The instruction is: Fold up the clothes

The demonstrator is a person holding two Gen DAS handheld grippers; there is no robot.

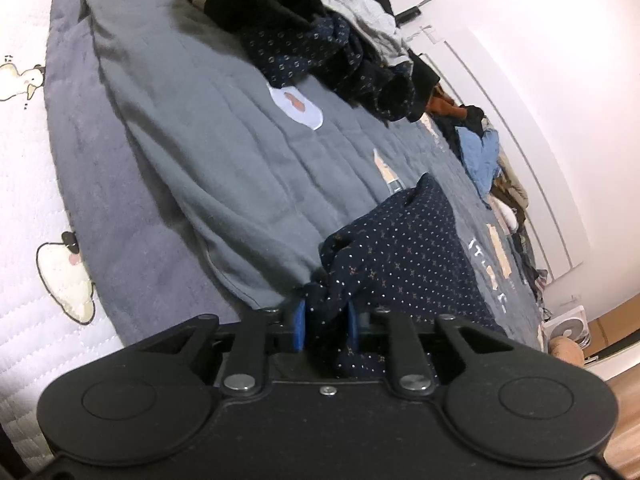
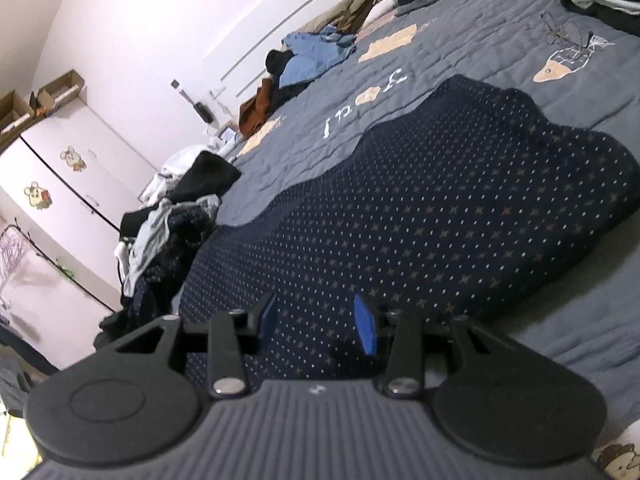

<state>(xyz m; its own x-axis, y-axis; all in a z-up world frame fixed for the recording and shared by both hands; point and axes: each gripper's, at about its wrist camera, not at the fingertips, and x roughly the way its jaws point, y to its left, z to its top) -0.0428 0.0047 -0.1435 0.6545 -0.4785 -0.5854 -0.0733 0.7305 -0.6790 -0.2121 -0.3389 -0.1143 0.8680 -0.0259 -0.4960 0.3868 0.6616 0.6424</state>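
Navy dotted garment (image 2: pixel 420 208) spread flat on grey quilt (image 2: pixel 500 52), one edge bunched upward

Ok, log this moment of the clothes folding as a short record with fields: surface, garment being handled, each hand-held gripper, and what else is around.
surface: grey quilted blanket on a bed
garment: navy dotted cloth, spread flat on the blanket
left hand-held gripper: shut on a bunched edge of the navy dotted cloth
right hand-held gripper: open, over the cloth, nothing pinched
unfolded pile: dark and grey clothes heaped further up the bed
other clothes: blue garment near the wall
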